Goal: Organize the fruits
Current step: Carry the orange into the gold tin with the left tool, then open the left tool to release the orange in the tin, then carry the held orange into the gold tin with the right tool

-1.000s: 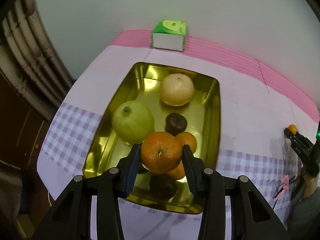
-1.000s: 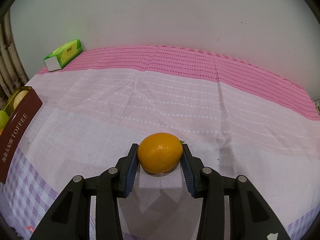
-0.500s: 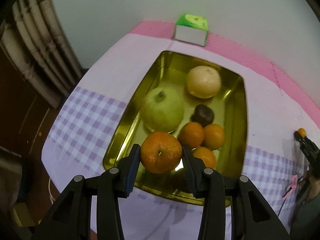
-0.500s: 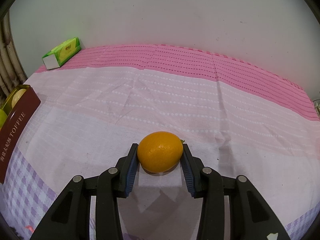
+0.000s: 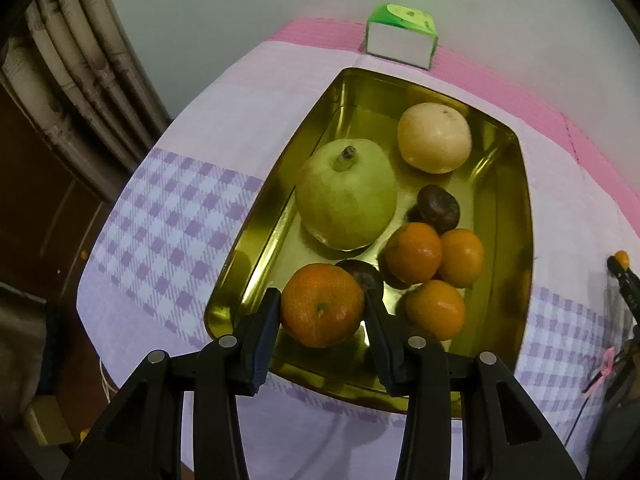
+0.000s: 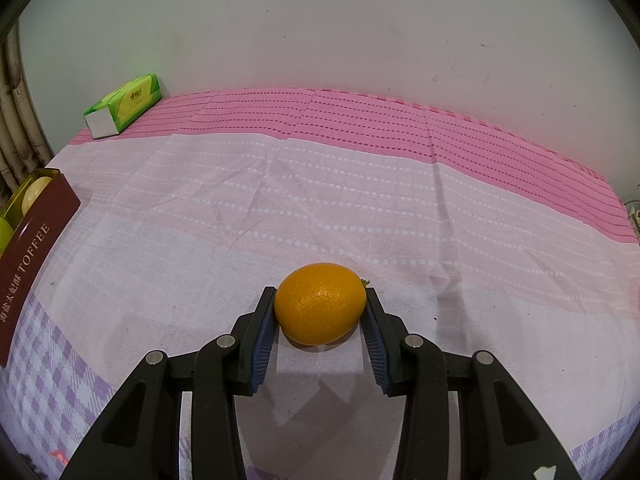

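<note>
My left gripper [image 5: 322, 306] is shut on a mandarin [image 5: 322, 304] and holds it over the near left corner of a gold tin tray [image 5: 516, 216]. In the tray lie a big green fruit [image 5: 346, 194], a pale round fruit [image 5: 434, 138], a dark fruit [image 5: 438, 208] and three small oranges [image 5: 414, 252]. My right gripper [image 6: 320, 306] is shut on a small orange kumquat [image 6: 320, 304] just above the pink and white cloth. It shows far right in the left wrist view [image 5: 622, 276]. The tray's brown side [image 6: 28, 264] is at the left.
A green tissue box [image 5: 400, 38] stands behind the tray near the wall; it also shows in the right wrist view [image 6: 124, 106]. The table's left edge [image 5: 100, 280] drops off beside the tray, with pipes [image 5: 80, 64] and dark furniture beyond.
My left gripper has moved left and lower over the tray with the mandarin, now near the tray's near left corner. The right gripper has barely shifted, still holding the kumquat.
</note>
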